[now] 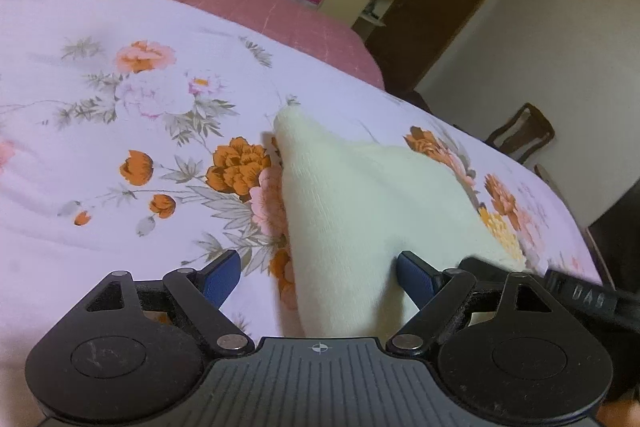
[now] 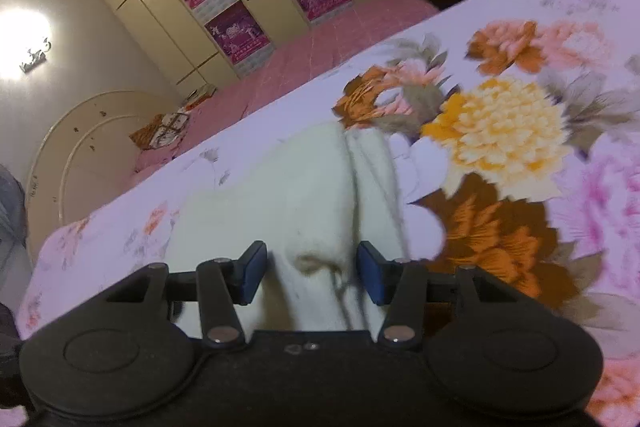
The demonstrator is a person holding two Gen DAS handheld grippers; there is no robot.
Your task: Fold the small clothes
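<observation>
Right gripper (image 2: 311, 273) astride garment's drawstring (image 2: 340, 287)

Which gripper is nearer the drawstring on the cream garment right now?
Right. The right gripper straddles the drawstring, pads apart. The left gripper sits open over another part of the cream garment.

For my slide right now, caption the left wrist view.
Open left hand-held gripper straddles cream knitted garment on floral bedsheet.

Both the left gripper (image 1: 316, 277) and the right gripper (image 2: 312, 273) were matte black, with blue pads (image 1: 222, 277) on the fingers. Silver screw heads (image 1: 232, 341) capped their linkage arms beside round black discs (image 1: 108, 355). The left body was ribbed and bore a small crosshair mark (image 1: 319, 347).
</observation>
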